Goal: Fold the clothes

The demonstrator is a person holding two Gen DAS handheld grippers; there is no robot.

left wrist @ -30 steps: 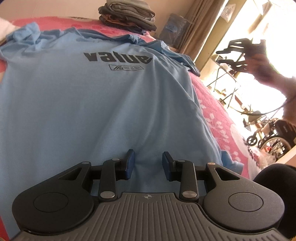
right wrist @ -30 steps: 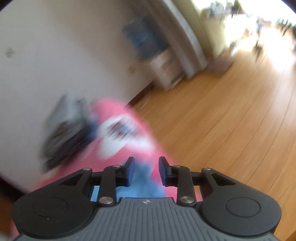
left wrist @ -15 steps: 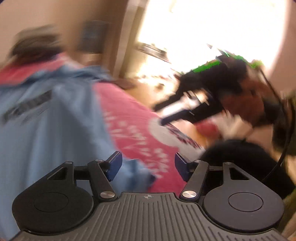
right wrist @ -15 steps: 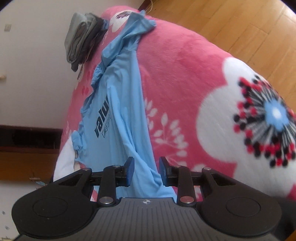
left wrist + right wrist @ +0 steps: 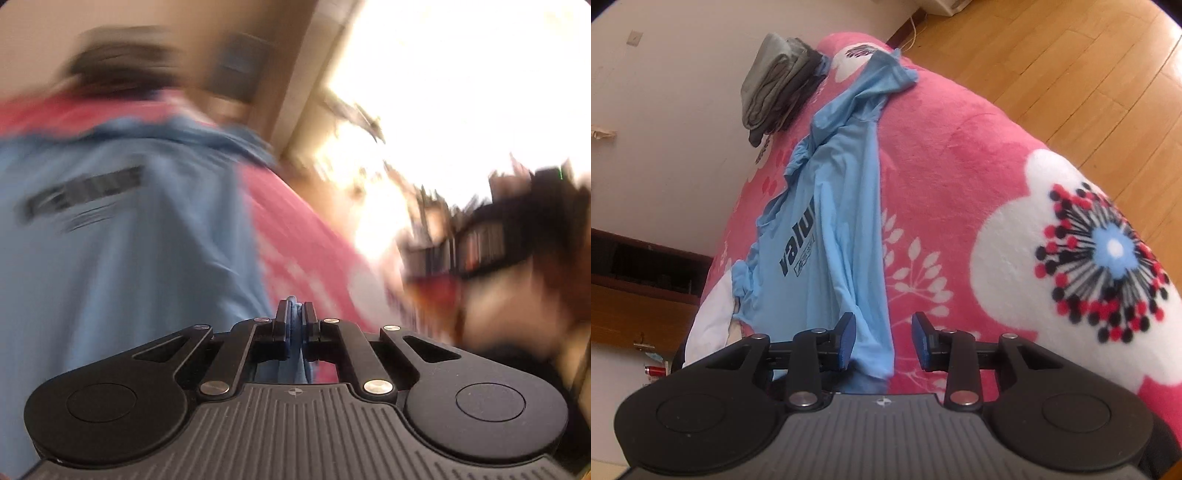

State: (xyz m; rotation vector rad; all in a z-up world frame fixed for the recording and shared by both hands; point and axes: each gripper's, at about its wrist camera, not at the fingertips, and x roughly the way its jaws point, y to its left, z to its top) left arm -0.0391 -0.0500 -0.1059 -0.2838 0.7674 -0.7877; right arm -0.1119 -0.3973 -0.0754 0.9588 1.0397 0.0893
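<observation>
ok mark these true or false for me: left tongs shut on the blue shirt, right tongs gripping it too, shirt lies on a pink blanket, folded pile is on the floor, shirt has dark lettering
1. The left tongs are shut on the blue shirt. True; blue cloth is pinched between them.
2. The right tongs grip the shirt too. False; they stand open, the shirt's edge between them.
3. The shirt lies on a pink blanket. True.
4. The folded pile is on the floor. False; it sits on the blanket by the wall.
5. The shirt has dark lettering. True.
</observation>
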